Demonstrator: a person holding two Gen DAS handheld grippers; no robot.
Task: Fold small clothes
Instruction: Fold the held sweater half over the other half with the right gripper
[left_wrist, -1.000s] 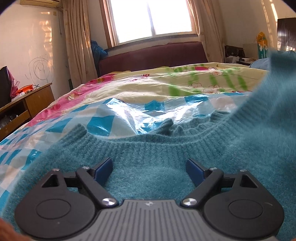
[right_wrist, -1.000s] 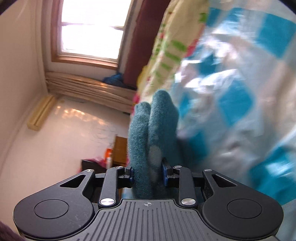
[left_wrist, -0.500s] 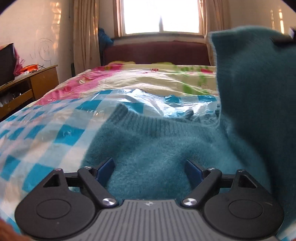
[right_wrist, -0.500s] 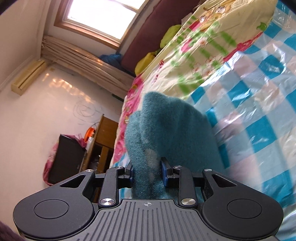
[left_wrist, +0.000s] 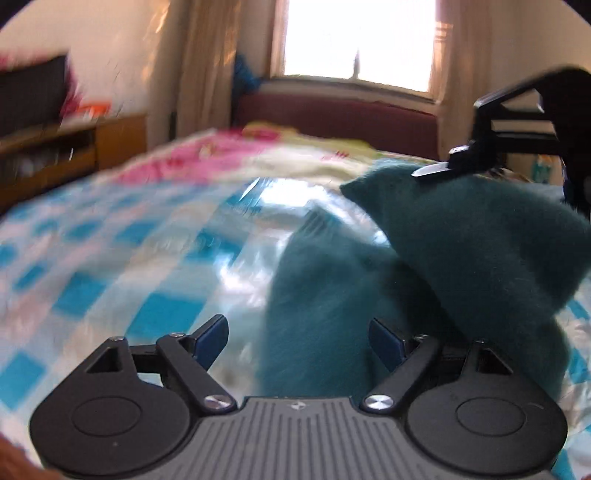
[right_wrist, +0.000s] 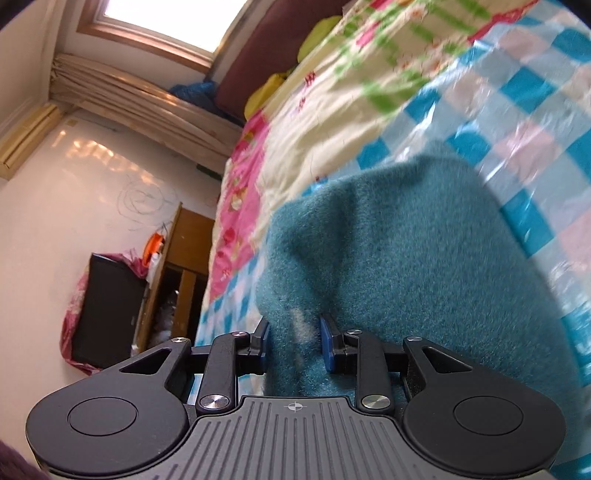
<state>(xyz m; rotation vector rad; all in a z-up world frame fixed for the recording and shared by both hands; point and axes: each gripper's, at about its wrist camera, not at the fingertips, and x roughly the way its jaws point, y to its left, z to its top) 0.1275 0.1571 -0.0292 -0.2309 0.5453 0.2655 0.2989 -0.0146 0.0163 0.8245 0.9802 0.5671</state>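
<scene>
- Right gripper (right_wrist: 294, 341): the jaws stand narrow and are clamped on a thick fold of the teal sweater (right_wrist: 413, 266). Both blue pads (right_wrist: 327, 345) press into the knit, one on each side of the fold.
- From the left wrist view, the right gripper (left_wrist: 439, 170) shows above the sweater (left_wrist: 476, 243), holding a peaked corner of it lifted clear of the bed.
- Left gripper (left_wrist: 297, 341): the jaws stand wide apart. A strip of the sweater lies between the blue fingers (left_wrist: 208, 338), but neither pad presses on it; the gripper holds nothing.
- Sweater: it lies on the blue-and-white checked sheet (left_wrist: 110, 266) covering the bed. The lower part rests on the sheet just ahead of the left gripper; the upper part hangs from the right gripper and drapes over the lower part.
- The checked sheet is glossy and wrinkled. Beyond the sweater lies a floral quilt (right_wrist: 332, 122), then a dark red headboard (left_wrist: 332, 118) under the window (left_wrist: 354, 40).
- Containers: a wooden cabinet (right_wrist: 181, 269) stands beside the bed, past the sweater. Its open shelf holds pale items too blurred to identify. An orange item (right_wrist: 152, 246) sits on its top.
</scene>
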